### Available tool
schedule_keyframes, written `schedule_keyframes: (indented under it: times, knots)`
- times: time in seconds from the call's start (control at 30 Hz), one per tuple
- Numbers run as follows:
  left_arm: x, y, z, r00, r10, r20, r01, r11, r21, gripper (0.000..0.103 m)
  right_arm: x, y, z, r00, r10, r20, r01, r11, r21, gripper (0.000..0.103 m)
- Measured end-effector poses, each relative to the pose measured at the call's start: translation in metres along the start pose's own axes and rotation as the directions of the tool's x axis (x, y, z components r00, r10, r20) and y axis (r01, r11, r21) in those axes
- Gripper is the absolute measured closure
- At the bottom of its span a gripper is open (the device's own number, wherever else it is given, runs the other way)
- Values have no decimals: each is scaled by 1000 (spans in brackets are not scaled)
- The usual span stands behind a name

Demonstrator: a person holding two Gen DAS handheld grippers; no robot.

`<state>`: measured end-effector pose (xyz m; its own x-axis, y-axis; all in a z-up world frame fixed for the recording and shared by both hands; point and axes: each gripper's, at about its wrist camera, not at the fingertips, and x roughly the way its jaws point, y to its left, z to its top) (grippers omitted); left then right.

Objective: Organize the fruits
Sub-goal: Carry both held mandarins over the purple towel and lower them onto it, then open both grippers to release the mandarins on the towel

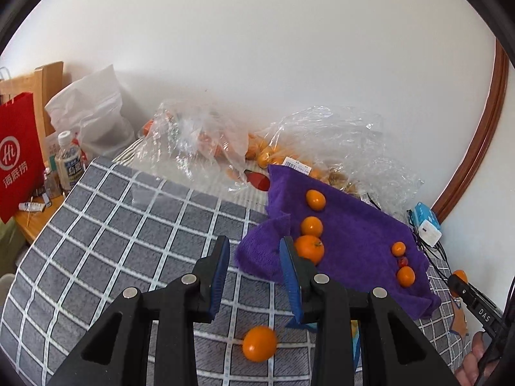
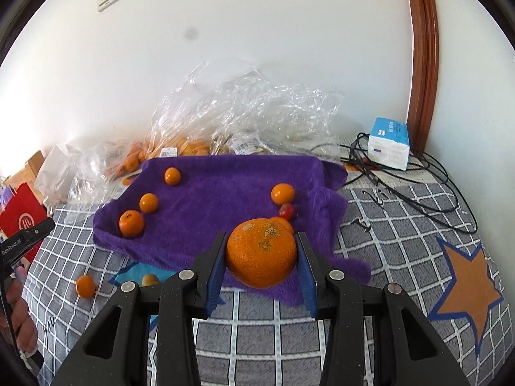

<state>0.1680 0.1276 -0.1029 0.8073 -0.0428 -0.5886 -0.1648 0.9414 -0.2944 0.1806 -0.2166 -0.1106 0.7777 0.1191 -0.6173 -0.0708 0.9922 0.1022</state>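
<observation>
My right gripper point(image 2: 261, 241) is shut on a large orange point(image 2: 261, 257), held just above the near edge of a purple towel point(image 2: 225, 186). Three small oranges point(image 2: 132, 223) line the towel's left side. On its right side lie another orange point(image 2: 283, 193) and a tiny red fruit point(image 2: 287, 210). My left gripper point(image 1: 254, 244) hovers over the checked blanket point(image 1: 128, 241) left of the towel point(image 1: 354, 241), fingers a little apart with nothing between them. One loose orange point(image 1: 259, 343) rests on the blanket below it.
Crinkled clear plastic bags point(image 2: 244, 112) holding more oranges stand against the wall behind the towel. A white and blue box point(image 2: 389, 144) and black cables point(image 2: 418, 193) lie at the right. A red paper bag point(image 1: 19, 157) and a bottle point(image 1: 67, 160) stand at the left on a wooden table.
</observation>
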Motion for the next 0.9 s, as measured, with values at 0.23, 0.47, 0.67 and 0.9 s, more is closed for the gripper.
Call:
schedule_keyframes:
  times: [0.23,0.47,0.67,0.9]
  knots:
    - [18,-31,22,999,-28,-21,29,999,45,72,24,-6,23,1000,-8,4,8,1000,-5,62]
    - [47,-55,33,997,-45,-57,49,997,65,72,52,-19,32,999,10,-43,-10,1000,12,62]
    - [70,-71,25,993,-64,-99,73,993,90,72,74,-15,6,990,5,-142,-9,1000,-24,62]
    - [94,-91,8,985,-54,-164,78,986,144,72,91,-18,-9,982,9,-191,-12,1000,-18,62]
